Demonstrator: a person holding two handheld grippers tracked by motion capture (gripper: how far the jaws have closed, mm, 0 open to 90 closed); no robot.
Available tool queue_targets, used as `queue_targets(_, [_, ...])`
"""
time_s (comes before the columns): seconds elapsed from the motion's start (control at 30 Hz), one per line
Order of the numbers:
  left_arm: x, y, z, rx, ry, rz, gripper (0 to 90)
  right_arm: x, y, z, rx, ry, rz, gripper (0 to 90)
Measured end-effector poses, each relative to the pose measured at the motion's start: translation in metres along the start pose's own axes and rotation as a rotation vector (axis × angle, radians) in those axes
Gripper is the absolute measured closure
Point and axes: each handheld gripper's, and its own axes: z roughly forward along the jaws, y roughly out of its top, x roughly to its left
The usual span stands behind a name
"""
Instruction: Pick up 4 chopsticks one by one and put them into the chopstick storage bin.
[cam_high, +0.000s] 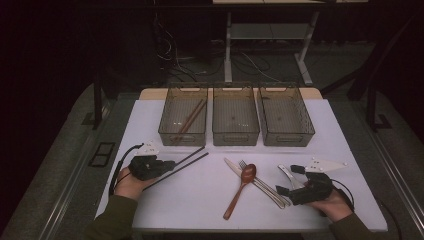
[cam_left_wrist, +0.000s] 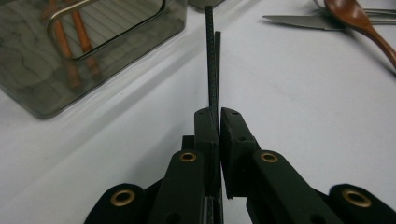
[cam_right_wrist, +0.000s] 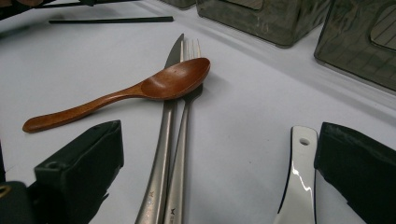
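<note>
A pair of black chopsticks (cam_high: 190, 160) lies slanted at the table's left, and my left gripper (cam_high: 167, 163) is shut on its near end. In the left gripper view the two thin sticks (cam_left_wrist: 211, 65) run straight out from between the closed jaws of the left gripper (cam_left_wrist: 219, 116). At the right, my right gripper (cam_high: 290, 179) stands open around the handle of a shiny metal utensil (cam_high: 286, 175). In the right gripper view that handle (cam_right_wrist: 299, 182) lies just inside the right jaw of the open gripper (cam_right_wrist: 219, 163), untouched by the pads.
A wooden spoon (cam_high: 241, 187) lies across a metal knife (cam_high: 232, 166) and fork (cam_high: 265, 187) mid-table. Three smoky plastic bins stand at the back: left bin (cam_high: 172, 135) with brown chopsticks (cam_high: 189, 120), middle bin (cam_high: 235, 137), right bin (cam_high: 287, 140).
</note>
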Motion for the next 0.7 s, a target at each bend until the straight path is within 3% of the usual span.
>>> queue_targets(0.7, [-0.02, 0.021, -0.001, -0.029, -0.035, 0.029, 85.4, 0.0, 0.0, 0.0, 0.001, -0.002, 0.004, 1.0])
